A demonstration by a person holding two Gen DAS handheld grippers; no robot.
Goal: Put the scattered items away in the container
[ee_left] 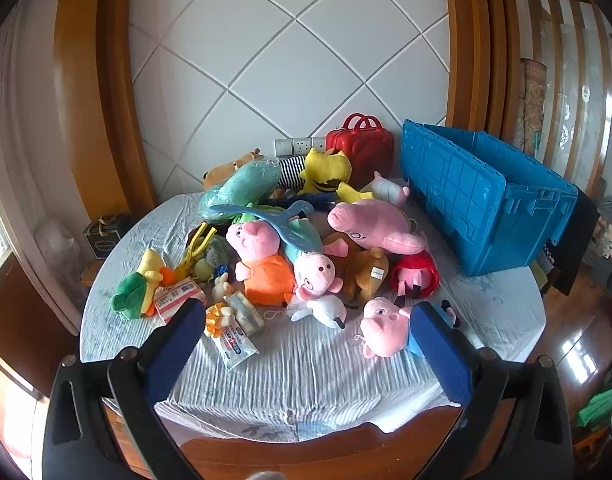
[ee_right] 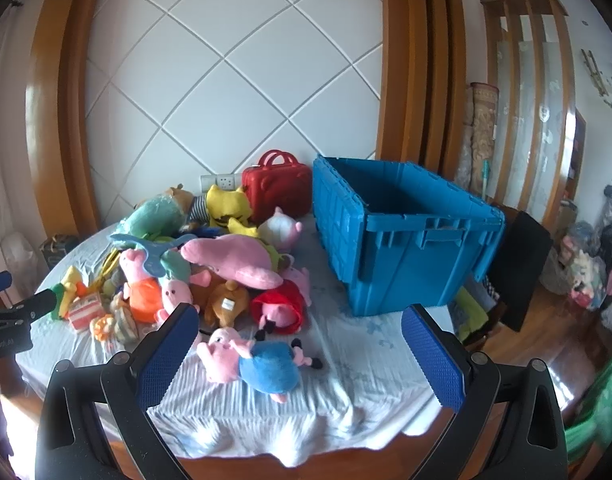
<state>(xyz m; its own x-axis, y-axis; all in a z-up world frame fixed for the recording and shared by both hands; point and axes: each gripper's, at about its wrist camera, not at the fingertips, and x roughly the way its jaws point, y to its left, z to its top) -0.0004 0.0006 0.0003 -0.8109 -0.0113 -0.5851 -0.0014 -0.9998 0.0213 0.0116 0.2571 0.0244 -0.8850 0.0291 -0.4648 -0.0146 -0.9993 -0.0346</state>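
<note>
Plush toys (ee_left: 306, 248) heaped on worktop (ee_left: 306, 368), left of empty blue crate (ee_right: 405, 248). Packet print unreadable. Left gripper (ee_left: 306, 344), right gripper (ee_right: 302, 348): jaws spread, empty. Crate interior visible in right view only.

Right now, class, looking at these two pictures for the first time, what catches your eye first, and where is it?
A bright heap of soft toys covers the left and middle of the cloth-covered table. A big blue crate stands open on the table's right side. A red case sits behind the heap against the tiled wall.
</note>
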